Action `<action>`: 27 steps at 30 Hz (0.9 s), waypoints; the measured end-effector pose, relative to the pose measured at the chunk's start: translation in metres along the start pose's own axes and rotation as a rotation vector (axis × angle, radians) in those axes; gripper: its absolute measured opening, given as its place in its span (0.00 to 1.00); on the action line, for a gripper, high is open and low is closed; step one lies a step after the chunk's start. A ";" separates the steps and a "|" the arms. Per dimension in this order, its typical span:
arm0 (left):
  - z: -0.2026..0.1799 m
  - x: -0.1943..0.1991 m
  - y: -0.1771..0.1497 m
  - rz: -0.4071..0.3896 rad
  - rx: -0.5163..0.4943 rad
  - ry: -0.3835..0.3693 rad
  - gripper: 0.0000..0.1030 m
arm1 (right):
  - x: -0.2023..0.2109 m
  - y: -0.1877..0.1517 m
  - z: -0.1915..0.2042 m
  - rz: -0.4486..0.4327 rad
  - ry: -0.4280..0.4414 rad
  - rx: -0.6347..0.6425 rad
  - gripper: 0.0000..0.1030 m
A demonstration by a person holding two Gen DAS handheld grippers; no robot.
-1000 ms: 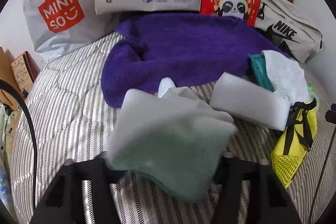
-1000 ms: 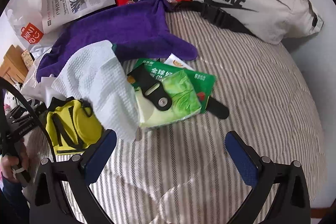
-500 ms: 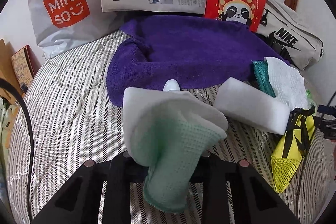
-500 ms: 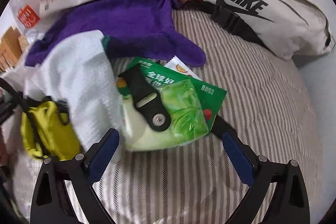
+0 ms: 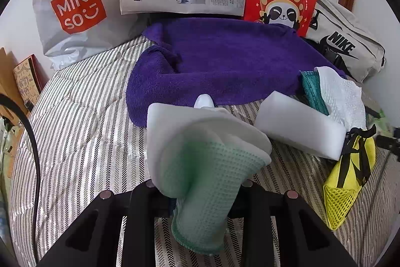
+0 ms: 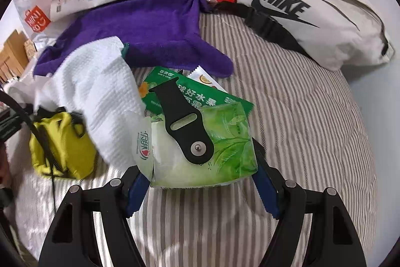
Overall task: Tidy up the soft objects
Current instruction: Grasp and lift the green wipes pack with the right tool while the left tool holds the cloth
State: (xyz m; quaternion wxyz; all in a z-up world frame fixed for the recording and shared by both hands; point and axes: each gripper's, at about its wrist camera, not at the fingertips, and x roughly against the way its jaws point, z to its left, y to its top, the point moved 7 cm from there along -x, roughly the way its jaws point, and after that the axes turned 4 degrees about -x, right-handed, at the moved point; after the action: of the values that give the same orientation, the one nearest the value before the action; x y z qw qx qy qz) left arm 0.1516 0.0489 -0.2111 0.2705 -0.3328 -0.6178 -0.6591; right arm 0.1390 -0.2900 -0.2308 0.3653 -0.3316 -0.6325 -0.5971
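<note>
The left tool [image 5: 200, 192] is clamped on a pale green waffle cloth [image 5: 205, 182] folded over a white sponge [image 5: 175, 121], above the striped bed [image 5: 80, 121]. The right tool [image 6: 202, 182] has just been closing around the green tissue pack [image 6: 220, 142], its blue pads at the pack's sides; whether they press I cannot tell. Little looks sorted yet: the purple towel [image 5: 225, 66], white cloth [image 6: 95, 91], second sponge [image 5: 300, 126] and yellow mesh pouch [image 5: 350, 179] lie scattered. Most of the tidying seems left.

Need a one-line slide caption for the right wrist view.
Right gripper closing around a green tissue pack on the striped bed, black strap lying across it.
</note>
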 end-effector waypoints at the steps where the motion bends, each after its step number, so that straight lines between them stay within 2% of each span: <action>1: 0.000 0.000 0.000 0.000 -0.002 0.001 0.27 | 0.006 -0.002 -0.002 -0.001 0.011 -0.009 0.73; 8: -0.001 0.000 0.000 0.001 -0.006 0.005 0.27 | 0.023 -0.007 -0.013 0.039 0.147 -0.163 0.73; 10: -0.001 0.000 0.000 0.001 -0.006 0.005 0.27 | 0.027 -0.005 -0.012 -0.001 0.074 -0.139 0.72; 13: -0.001 0.000 0.000 0.001 -0.007 0.006 0.27 | 0.031 -0.001 0.002 -0.072 -0.132 0.061 0.72; 14: 0.000 0.000 0.000 0.001 -0.009 0.007 0.27 | 0.031 -0.001 0.009 -0.090 -0.177 0.121 0.72; 19: 0.000 0.000 0.000 0.001 -0.010 0.008 0.27 | 0.023 -0.012 0.049 -0.137 -0.323 0.400 0.72; 21: 0.000 0.000 0.000 0.001 -0.011 0.009 0.27 | 0.023 -0.015 0.051 -0.153 -0.372 0.442 0.72; 22: 0.000 -0.001 0.000 0.001 -0.011 0.009 0.27 | 0.023 -0.014 0.048 -0.162 -0.426 0.457 0.72; 27: 0.000 -0.001 0.000 0.002 -0.011 0.009 0.27 | 0.030 -0.005 0.023 -0.182 -0.581 0.476 0.72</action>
State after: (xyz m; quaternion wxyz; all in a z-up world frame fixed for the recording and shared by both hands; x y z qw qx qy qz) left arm 0.1524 0.0484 -0.2113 0.2719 -0.3318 -0.6129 -0.6636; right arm 0.1178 -0.2674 -0.2086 0.1830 -0.3355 -0.8574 -0.3447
